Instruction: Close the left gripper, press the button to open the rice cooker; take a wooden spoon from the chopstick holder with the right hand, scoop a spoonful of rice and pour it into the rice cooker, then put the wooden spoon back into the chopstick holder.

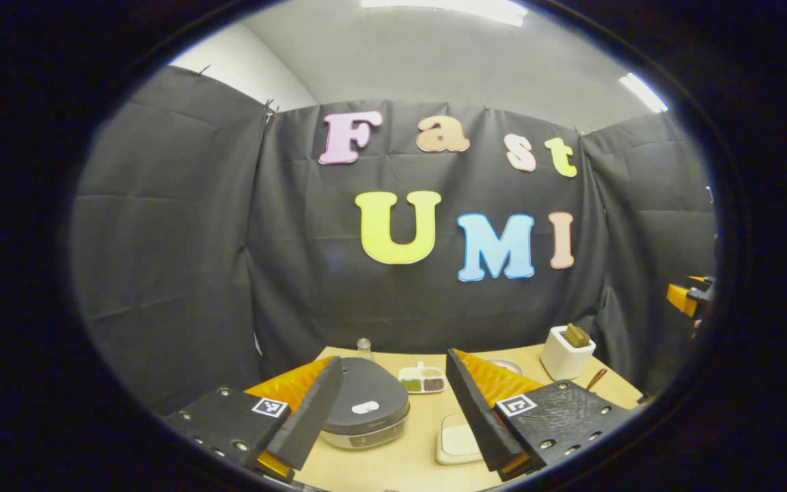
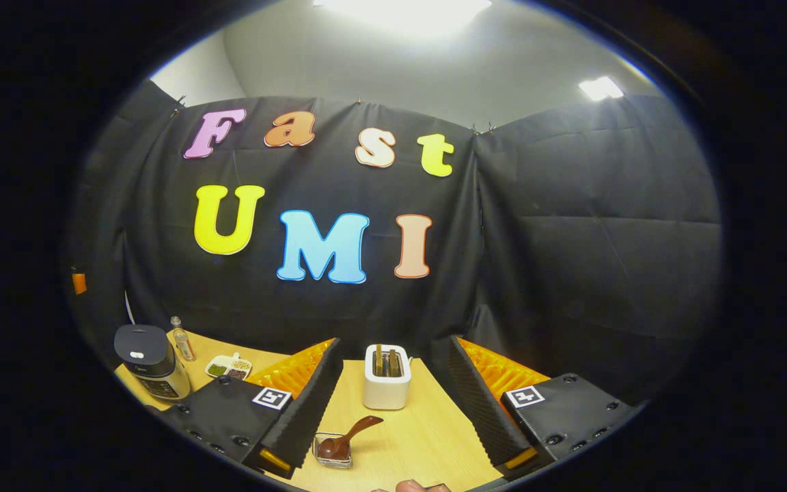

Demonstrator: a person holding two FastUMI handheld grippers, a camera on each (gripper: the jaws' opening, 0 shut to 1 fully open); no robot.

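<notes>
**Both claws wide apart above the table, cooker lid down**

In the left gripper view the left claw (image 1: 393, 410) hangs above the table (image 1: 400, 465) with its two fingers spread wide and nothing between them. Framed in that gap sits the rice cooker (image 1: 365, 413), lid down, its pale button (image 1: 365, 408) on top. Behind it stands a small clear bottle (image 1: 364, 348), and just to its right a divided dish (image 1: 422, 380) of grains. A pale flat square slab (image 1: 456, 441) lies nearer the camera, partly hidden by the right-hand finger. The white chopstick holder (image 1: 565, 355) stands at the far right of the table, with a brown handle tip beside it (most of that piece is covered by the finger). At the right edge of this view a bit of the other gripper shows.

In the right gripper view the right claw (image 2: 393, 410) is likewise open and empty. The chopstick holder (image 2: 387, 379) stands straight ahead between the fingers, utensils upright in it. Nearer, a wooden spoon (image 2: 346, 439) rests with its bowl in a small glass dish (image 2: 333, 452), handle tilted up to the right. The rice cooker (image 2: 147, 365) stands well apart at the table's left corner, beside the bottle (image 2: 182, 342) and the divided dish (image 2: 228, 367).

Bare tabletop lies between the holder and the glass dish. The black cloth wall closes in right behind the table's far edge.
</notes>
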